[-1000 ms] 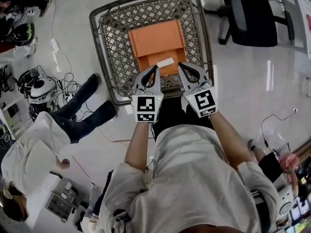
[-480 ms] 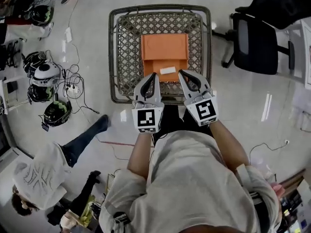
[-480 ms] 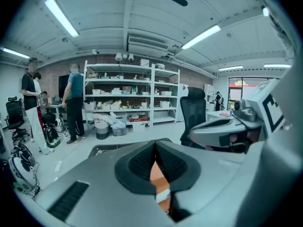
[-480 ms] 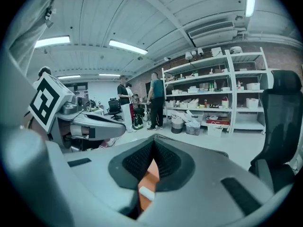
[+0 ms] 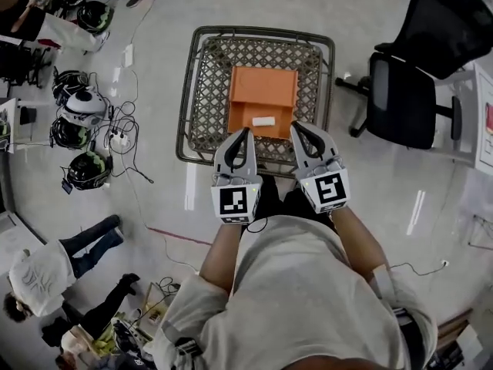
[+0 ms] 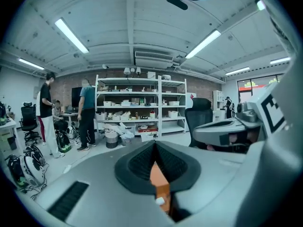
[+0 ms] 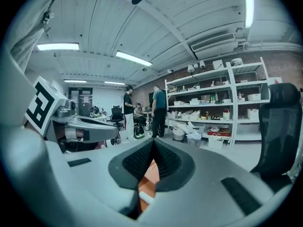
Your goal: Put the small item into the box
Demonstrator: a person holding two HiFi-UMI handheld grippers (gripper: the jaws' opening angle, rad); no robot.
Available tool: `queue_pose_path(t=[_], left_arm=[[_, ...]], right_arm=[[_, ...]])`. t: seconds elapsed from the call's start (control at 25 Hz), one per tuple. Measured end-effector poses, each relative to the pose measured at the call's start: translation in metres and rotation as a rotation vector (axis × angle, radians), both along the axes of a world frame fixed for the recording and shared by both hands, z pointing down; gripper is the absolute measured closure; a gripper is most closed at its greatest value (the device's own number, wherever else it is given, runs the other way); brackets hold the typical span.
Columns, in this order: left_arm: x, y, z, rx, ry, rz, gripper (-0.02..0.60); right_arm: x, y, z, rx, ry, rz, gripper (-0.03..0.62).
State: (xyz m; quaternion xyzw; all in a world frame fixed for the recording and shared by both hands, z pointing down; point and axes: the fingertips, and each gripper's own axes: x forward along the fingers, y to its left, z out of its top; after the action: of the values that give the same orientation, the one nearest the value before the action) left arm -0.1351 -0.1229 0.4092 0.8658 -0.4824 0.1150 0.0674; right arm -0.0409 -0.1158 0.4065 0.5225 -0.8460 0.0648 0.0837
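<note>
Both clenched, nothing in them: left hand-held gripper [image 5: 246, 132] and right hand-held gripper [image 5: 296, 127] each show jaw tips meeting in their own gripper views, with only air between the pads. Both tips sit over the near rim of the lattice basket [image 5: 206, 91], apart from each other, with the near edge of the orange box [image 5: 263, 91] between and just beyond them. The basket stands on the floor [image 5: 385, 183]. The box lies inside it, centred and a bit toward the right wall, with bare lattice all round it, widest on the left. The small white item [image 5: 263, 121] lies on the near section of the box, close to its front edge; I can't tell whether that section is the tray or a flap. It shows through the gap under both jaw pairs, touching neither. Room around: open floor left and far side of the basket, a black office chair [image 5: 408, 91] near its right side, helmets [image 5: 73, 118] and cables [image 5: 123, 141] well off to the left.
</note>
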Motion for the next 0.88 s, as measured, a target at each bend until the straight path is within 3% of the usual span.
queue_pose_path(t=[0.48,0.88], left_arm=[[0.007,0.062,-0.06,0.089,0.069,-0.1,0.574],[0.015,0.078,-0.084,0.138,0.094,-0.1,0.574]], right_arm=[[0.024,0.057,-0.074,0.153,-0.049,-0.006,0.591],[0.044,0.078,-0.107,0.213,-0.036,0.016,0.591]])
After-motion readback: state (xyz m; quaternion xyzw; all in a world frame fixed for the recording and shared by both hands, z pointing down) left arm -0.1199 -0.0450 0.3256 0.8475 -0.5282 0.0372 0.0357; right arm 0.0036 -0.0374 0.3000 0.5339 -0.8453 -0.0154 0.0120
